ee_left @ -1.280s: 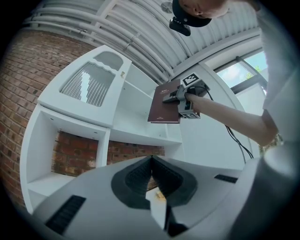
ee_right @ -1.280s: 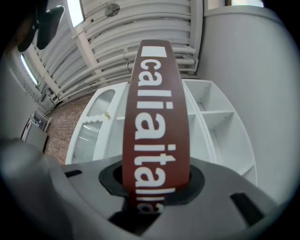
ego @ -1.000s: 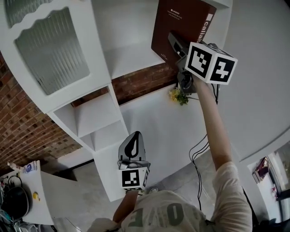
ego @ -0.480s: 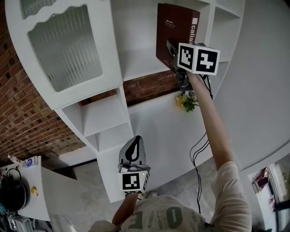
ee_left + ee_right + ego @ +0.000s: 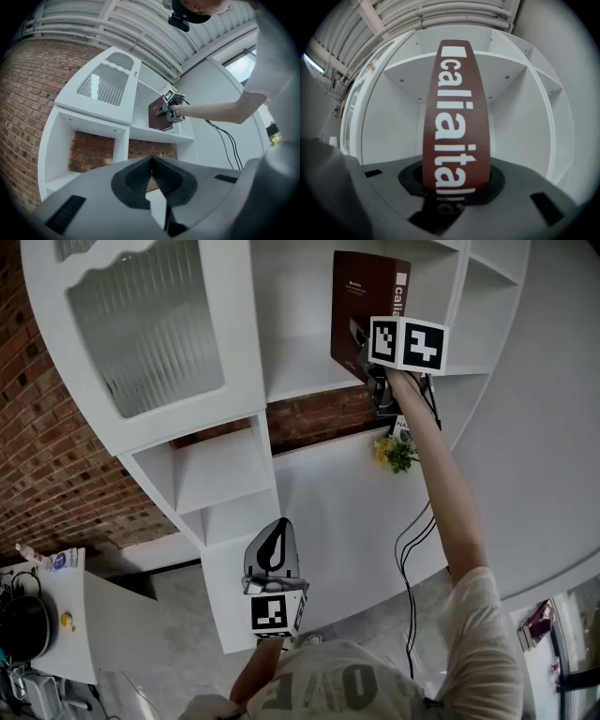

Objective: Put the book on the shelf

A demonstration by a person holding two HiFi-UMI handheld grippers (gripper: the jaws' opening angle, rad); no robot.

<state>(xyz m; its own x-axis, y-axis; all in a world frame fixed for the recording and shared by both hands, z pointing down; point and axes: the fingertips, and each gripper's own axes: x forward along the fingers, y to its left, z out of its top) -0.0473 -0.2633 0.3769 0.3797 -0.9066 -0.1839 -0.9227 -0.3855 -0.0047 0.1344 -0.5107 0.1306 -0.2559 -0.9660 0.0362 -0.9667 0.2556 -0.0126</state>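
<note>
The brown book (image 5: 364, 292) is grasped at its spine by the right gripper's (image 5: 361, 341) jaws and held upright within an open compartment of the white shelf (image 5: 300, 381). The left gripper's (image 5: 274, 542) jaws are clenched, empty, nearer the person.

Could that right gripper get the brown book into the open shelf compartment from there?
Probably yes: the right gripper grips the book upright, facing the open shelf compartment, and nothing visible blocks the way.

Right gripper (image 5: 362, 341): we're stretching arm high, jaws clamping book (image 5: 364, 292). Left gripper (image 5: 273, 547): we're holding low, jaws together.
</note>
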